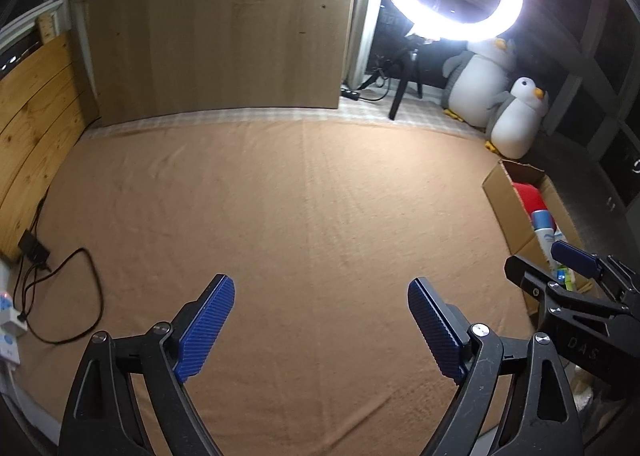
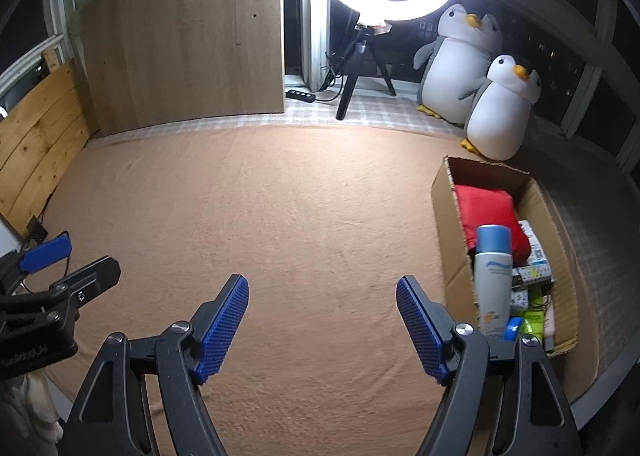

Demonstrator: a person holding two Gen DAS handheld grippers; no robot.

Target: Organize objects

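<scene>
Cardboard box (image 2: 452,195) at the blanket's (image 2: 300,195) right edge is packed already (stiff, slick spray can (image 2: 493,272), soft red pouch (image 2: 486,211)), best gripped mid-body, while left claw (image 1: 320,324) and right claw (image 2: 322,322) are held wide open, empty.

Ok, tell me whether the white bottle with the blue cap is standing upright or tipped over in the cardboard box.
Upright. The bottle stands in the cardboard box with its blue cap on top, in front of a red item.
</scene>
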